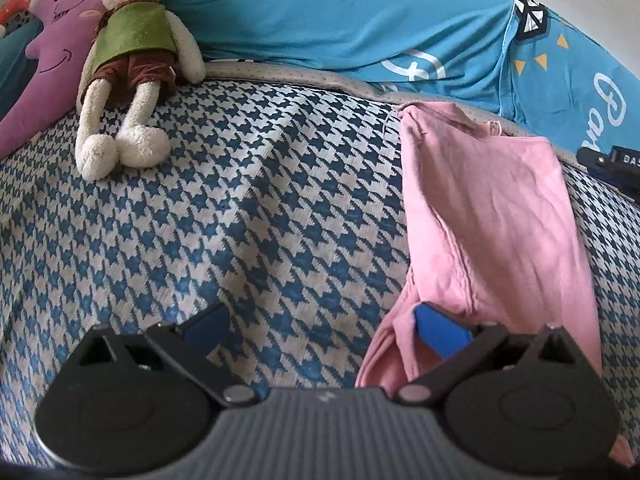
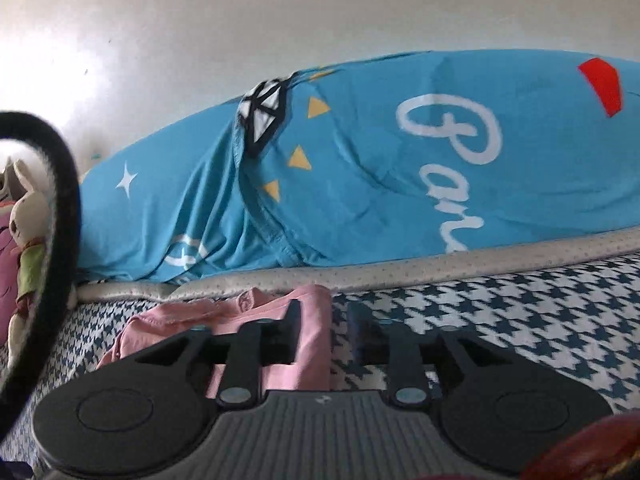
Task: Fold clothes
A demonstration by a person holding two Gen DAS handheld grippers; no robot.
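Nearest your left gripper [image 1: 322, 326], the jaws stood wide apart. Its right-hand pad [image 1: 440, 330] lay against the near end of the pink garment [image 1: 492, 220], tucked into a fold there, while the other pad hung over bare bedspread [image 1: 240, 200]. Nothing was pinched: that hand held no cloth.

Your right gripper [image 2: 325, 334] had its jaws part-open, a narrow gap between them. In its own view the garment's far edge sat at the left finger [image 2: 294, 320] and partly under it, with the gap itself over the houndstooth bedspread. I judged it was not gripping either, though the frame was blurred.

The garment lay as a long, already narrowed strip on the bed. Its long axis ran away from your left hand toward the headboard side, where the right gripper sat near its far end. So each hand was at one end, and the next fold likely meant bringing one short end over the other along that axis.

Farther back, a plush rabbit [image 1: 132, 60] lay well to the left of the cloth, and the blue pillow [image 1: 340, 28] ran across behind everything.
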